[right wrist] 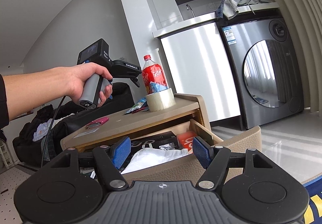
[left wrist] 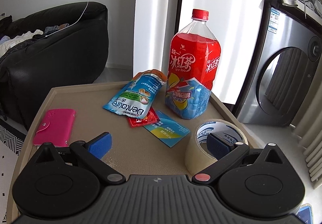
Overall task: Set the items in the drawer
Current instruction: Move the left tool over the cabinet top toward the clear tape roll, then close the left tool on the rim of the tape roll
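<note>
On the beige cabinet top [left wrist: 80,103] lie a pink card holder [left wrist: 54,126], a blue Dentalife pouch [left wrist: 134,97], a red sachet [left wrist: 143,120], a blue-yellow card [left wrist: 167,129], a tape roll [left wrist: 216,139] and a red ice tea bottle [left wrist: 192,66]. My left gripper [left wrist: 159,143] is open above the top's near edge, its right finger by the tape roll. My right gripper [right wrist: 159,150] is open and empty over the open drawer [right wrist: 231,149], which holds a black box [right wrist: 159,141], a red item [right wrist: 186,139] and white cloth [right wrist: 159,155].
A black sofa [left wrist: 50,46] with clothes stands left of the cabinet. A white counter unit [left wrist: 217,32] and a silver washing machine [left wrist: 285,75] stand behind it. The person's hand holds the left gripper [right wrist: 94,87] above the cabinet top in the right wrist view.
</note>
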### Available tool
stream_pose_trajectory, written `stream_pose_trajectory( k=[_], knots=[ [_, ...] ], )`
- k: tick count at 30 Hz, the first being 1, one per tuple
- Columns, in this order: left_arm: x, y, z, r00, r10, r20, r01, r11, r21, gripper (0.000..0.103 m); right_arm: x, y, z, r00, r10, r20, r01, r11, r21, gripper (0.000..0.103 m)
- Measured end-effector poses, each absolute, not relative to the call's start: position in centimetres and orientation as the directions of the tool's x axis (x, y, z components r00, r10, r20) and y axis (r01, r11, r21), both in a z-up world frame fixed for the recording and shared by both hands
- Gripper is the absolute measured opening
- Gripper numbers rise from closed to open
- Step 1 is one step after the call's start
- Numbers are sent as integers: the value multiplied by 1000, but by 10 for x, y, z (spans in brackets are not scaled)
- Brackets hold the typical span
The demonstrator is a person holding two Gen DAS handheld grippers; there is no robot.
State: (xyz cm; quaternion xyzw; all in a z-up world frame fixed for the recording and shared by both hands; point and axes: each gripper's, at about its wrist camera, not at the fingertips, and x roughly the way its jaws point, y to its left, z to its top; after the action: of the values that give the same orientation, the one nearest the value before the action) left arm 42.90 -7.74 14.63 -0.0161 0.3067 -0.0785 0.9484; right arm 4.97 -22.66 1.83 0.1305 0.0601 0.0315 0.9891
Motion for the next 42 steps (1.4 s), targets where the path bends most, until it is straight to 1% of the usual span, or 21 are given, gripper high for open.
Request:
stream_pose_trajectory(
  k=[3, 6, 18, 27, 34, 42],
  knots=[
    [438, -82, 147, 797, -158, -582, 137, 987, -80, 103, 43, -219, 22, 994, 87, -69, -70, 974, 218, 72],
    [445, -88, 147, 791, -162, -589, 147, 986, -73, 103, 42, -214, 24, 993, 101, -61, -87, 975, 206, 73],
    [463, -111, 141, 779, -155, -608, 181, 983, -19, 103, 49, -220, 21, 992, 108, -69, -95, 981, 172, 73],
    [467, -123, 130, 777, -136, -614, 195, 980, 30, 103, 54, -237, 19, 994, 75, -77, -58, 979, 197, 73],
    [470, -129, 124, 771, -148, -619, 208, 978, 26, 103, 56, -243, 16, 995, 58, -84, -41, 980, 195, 73],
    [476, -136, 111, 757, -118, -643, 200, 978, 56, 103, 56, -245, 15, 995, 50, -86, -33, 981, 193, 73]
  ],
)
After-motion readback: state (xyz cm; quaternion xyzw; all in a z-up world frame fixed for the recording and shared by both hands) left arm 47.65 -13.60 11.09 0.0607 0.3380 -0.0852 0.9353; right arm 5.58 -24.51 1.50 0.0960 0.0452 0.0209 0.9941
